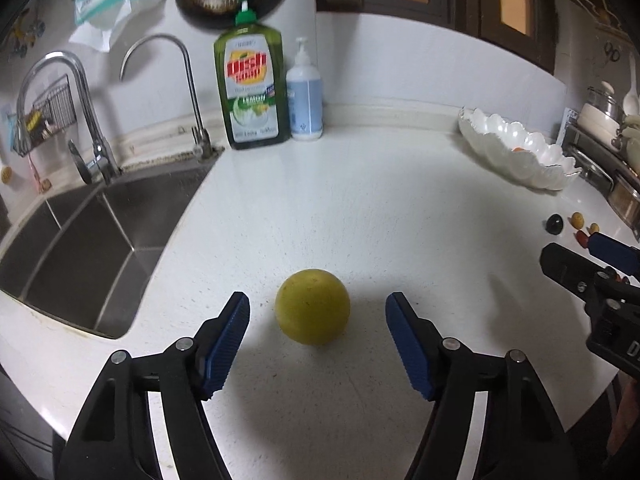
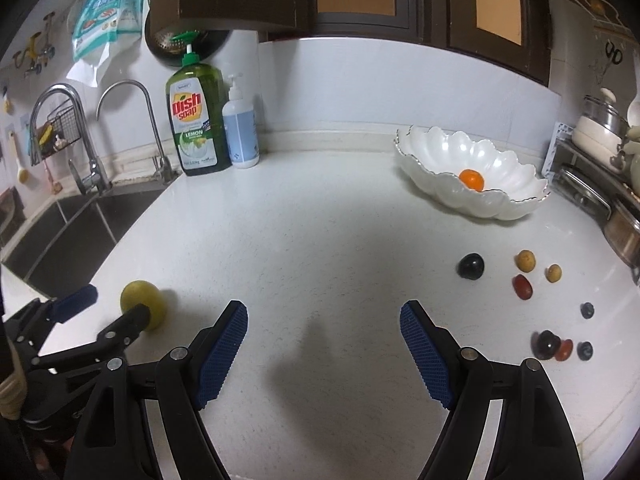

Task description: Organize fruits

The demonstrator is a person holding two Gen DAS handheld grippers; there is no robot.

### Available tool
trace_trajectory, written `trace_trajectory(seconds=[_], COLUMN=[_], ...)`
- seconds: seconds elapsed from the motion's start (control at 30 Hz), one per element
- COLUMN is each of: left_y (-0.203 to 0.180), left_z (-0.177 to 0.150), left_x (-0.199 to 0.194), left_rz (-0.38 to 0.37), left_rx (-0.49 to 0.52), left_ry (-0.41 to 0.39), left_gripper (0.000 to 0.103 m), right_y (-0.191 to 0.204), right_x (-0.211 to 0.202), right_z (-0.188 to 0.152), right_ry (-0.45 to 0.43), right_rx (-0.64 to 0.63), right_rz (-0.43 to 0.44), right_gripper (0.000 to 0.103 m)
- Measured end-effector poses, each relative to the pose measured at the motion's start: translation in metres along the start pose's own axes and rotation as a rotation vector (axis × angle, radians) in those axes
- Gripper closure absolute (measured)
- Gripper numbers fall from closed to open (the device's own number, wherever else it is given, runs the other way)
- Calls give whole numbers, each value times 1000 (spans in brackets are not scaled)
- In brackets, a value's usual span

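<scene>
The left tongs [image 1: 318, 312] stand open around a yellow-green fruit [image 1: 312, 306] near the bench's [image 1: 360, 208] front edge, pads apart from it. The right tongs [image 2: 323, 314] stand open over bare bench, empty. A white scalloped bowl [image 2: 500, 204] near the back right corner holds one orange fruit [image 2: 471, 179]. Small dark, red and yellow fruits [image 2: 524, 286] lie scattered by the right edge.
</scene>
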State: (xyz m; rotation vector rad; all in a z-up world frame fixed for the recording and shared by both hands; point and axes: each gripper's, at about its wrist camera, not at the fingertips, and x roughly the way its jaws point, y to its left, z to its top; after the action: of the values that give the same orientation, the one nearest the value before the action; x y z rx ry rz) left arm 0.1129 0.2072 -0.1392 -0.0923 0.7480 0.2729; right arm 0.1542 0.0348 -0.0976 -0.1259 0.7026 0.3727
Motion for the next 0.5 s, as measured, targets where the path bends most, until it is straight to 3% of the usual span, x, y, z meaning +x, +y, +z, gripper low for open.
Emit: trace_trajectory(seconds=[0.37,0.5], left_y=[3,4], left_z=[-3,-4], left_x=[37,41], left_rz=[-4,12], left_rx=[-39,-45], left_ry=[95,89], left_gripper=[49,55], right_y=[2,1], right_x=[28,33], right_z=[4,3], right_ry=[41,51], right_rx=[18,27], right_rz=[21,23], right_gripper=[23,23])
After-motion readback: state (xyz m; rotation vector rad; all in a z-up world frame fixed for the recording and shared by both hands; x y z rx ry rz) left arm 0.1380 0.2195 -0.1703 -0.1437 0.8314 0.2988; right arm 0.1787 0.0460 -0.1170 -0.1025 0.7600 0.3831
